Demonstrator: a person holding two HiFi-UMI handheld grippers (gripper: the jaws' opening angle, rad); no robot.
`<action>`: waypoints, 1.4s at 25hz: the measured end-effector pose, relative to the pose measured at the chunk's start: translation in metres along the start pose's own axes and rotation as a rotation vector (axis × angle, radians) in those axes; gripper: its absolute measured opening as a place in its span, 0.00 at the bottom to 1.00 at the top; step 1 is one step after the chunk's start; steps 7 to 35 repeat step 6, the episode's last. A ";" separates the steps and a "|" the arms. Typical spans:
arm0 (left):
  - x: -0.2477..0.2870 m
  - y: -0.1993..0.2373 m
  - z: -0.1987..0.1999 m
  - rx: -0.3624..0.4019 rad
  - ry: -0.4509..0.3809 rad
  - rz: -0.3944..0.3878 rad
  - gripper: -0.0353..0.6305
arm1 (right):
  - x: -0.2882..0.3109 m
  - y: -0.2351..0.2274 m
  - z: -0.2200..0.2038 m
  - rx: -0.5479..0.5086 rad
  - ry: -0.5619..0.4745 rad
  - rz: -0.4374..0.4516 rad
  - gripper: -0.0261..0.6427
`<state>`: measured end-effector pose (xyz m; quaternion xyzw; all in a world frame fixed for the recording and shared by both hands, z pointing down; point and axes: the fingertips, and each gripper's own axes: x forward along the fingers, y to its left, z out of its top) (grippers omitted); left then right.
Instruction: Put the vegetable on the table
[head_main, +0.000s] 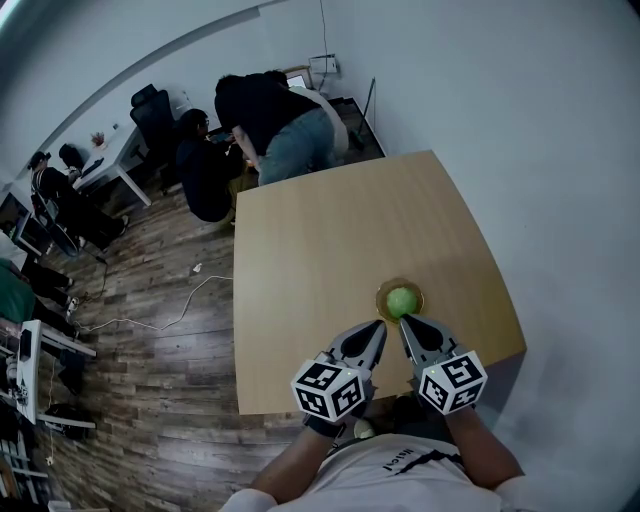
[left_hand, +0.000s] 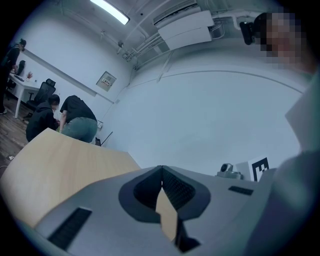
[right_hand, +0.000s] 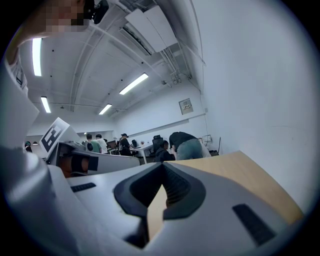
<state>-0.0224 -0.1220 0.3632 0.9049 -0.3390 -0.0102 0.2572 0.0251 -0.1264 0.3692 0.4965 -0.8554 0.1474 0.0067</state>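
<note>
In the head view a round green vegetable (head_main: 402, 301) lies in a small brown bowl (head_main: 383, 291) near the front right of the light wooden table (head_main: 335, 225). Just in front of the bowl, both grippers are held over the table's near edge. My left gripper (head_main: 379, 326) points at the bowl's left side and my right gripper (head_main: 406, 321) at its near rim. In the left gripper view the left gripper (left_hand: 161, 168) has its jaws closed tip to tip with nothing between them, and so does the right gripper (right_hand: 162, 164) in the right gripper view. Neither gripper view shows the vegetable.
People (head_main: 270, 120) bend and sit at the table's far left corner. A white wall runs along the right side. A cable (head_main: 165, 322) lies on the wooden floor to the left, and desks and chairs (head_main: 100, 170) stand further off.
</note>
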 end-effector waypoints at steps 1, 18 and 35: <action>0.001 -0.001 0.000 0.000 0.000 0.000 0.07 | 0.000 -0.001 0.001 -0.001 0.000 -0.001 0.06; 0.002 -0.001 -0.009 0.001 0.005 0.000 0.07 | -0.004 -0.004 -0.008 0.001 0.001 -0.006 0.06; 0.002 -0.001 -0.009 0.001 0.005 0.000 0.07 | -0.004 -0.004 -0.008 0.001 0.001 -0.006 0.06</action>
